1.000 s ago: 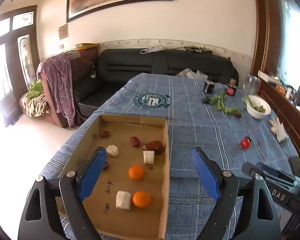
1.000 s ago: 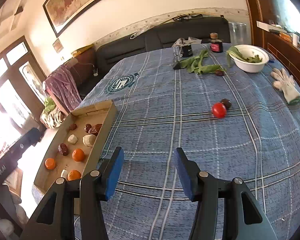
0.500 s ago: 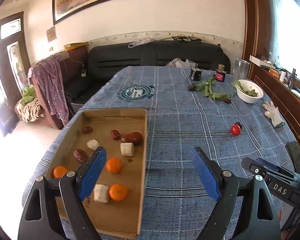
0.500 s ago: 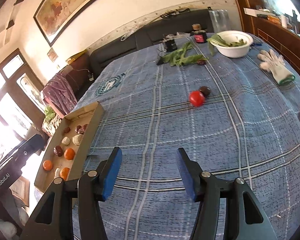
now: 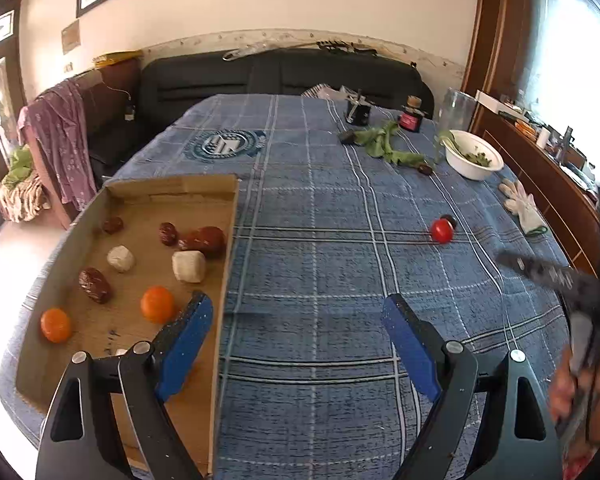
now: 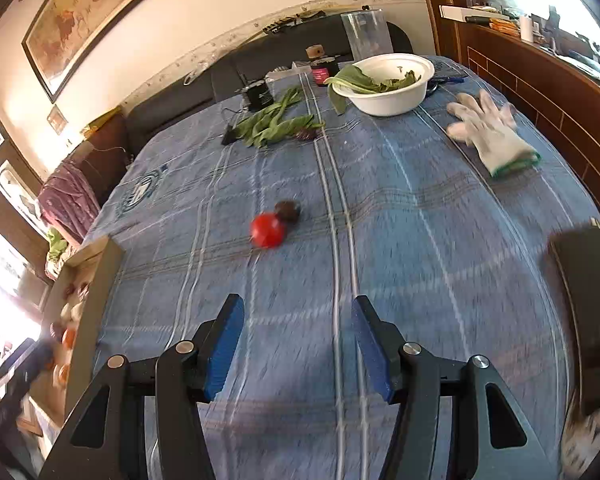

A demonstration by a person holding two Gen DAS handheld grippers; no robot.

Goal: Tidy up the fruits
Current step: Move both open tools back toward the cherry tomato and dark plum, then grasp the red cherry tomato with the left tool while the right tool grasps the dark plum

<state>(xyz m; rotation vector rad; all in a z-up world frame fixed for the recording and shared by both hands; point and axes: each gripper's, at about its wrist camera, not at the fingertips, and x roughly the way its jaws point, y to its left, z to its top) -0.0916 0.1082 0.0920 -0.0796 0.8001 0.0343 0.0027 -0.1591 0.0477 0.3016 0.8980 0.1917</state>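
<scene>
The tomato (image 6: 267, 230) is round, smooth and glossy red, with no long axis to speak of. It lies on the blue plaid cloth (image 6: 400, 240), touching a dark wrinkled date (image 6: 287, 211) behind it. The right gripper (image 6: 298, 344) hangs over bare cloth nearer the camera, jaws wide apart and empty. The left gripper (image 5: 296, 336) is likewise spread and empty, straddling the right wall of the cardboard tray (image 5: 224, 264), which holds oranges (image 5: 157, 304), dates and white lumps (image 5: 188, 266). A bowl (image 6: 392, 94) of greens and a white glove (image 6: 490, 134) lie farther off.
</scene>
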